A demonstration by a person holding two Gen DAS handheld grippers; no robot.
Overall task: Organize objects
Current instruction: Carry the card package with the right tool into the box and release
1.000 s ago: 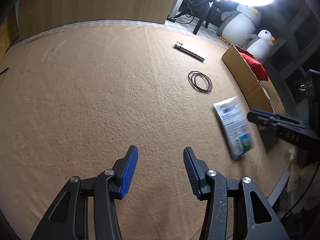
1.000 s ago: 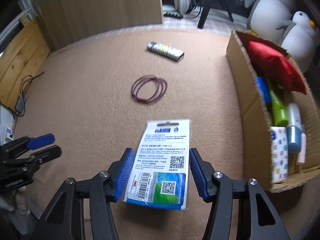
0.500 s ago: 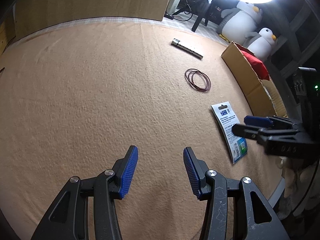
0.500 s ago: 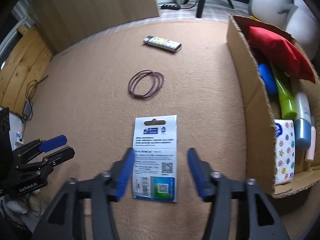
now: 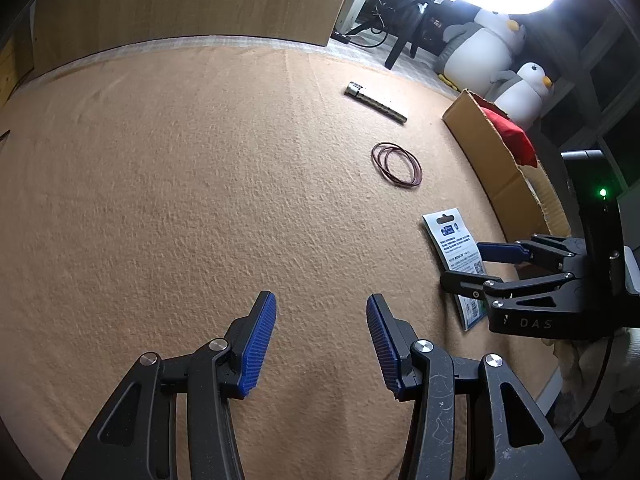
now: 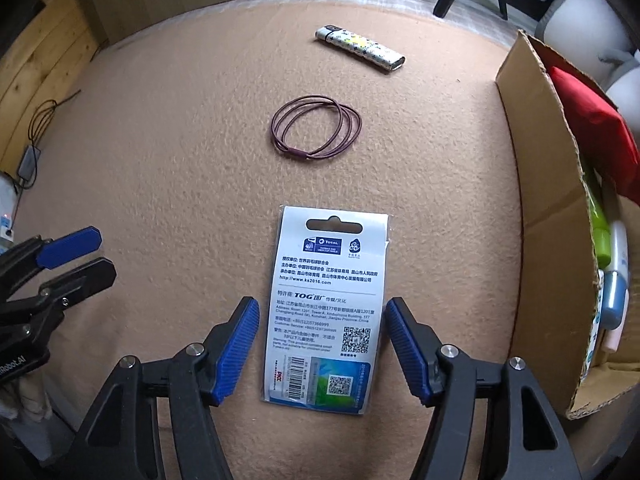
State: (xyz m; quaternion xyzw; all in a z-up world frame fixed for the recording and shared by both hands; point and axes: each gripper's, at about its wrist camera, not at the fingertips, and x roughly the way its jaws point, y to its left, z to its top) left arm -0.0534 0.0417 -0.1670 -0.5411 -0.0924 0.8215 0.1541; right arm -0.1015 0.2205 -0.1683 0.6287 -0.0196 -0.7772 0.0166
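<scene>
Left wrist view: left gripper (image 5: 321, 322) at bottom centre, jaws spread, nothing between them, only the tan felt mat (image 5: 180, 200). Packaged card (image 5: 456, 252) lies flat at right of frame, long axis running lower right to upper left, hang-slot end toward the top. Right gripper (image 5: 466, 266) enters from the right edge, one finger on each side of the card. Hair ties (image 5: 396, 164) above the card; patterned lighter (image 5: 376, 102) farther up. Cardboard box (image 5: 496, 164) along the right edge.

Right wrist view: right gripper (image 6: 320, 344), jaws have just been opening, now spread; the card (image 6: 326, 304) lies between the pads, neither visibly pressing it. Card's long axis vertical in frame, hang slot at top, barcode end at bottom. Hair ties (image 6: 316, 132) above it, lighter (image 6: 360, 48) at upper centre, both apart from the card. Box (image 6: 548, 208) at right, near the card, filled with bottles and a red item. Left gripper (image 6: 72, 260) at left edge.
</scene>
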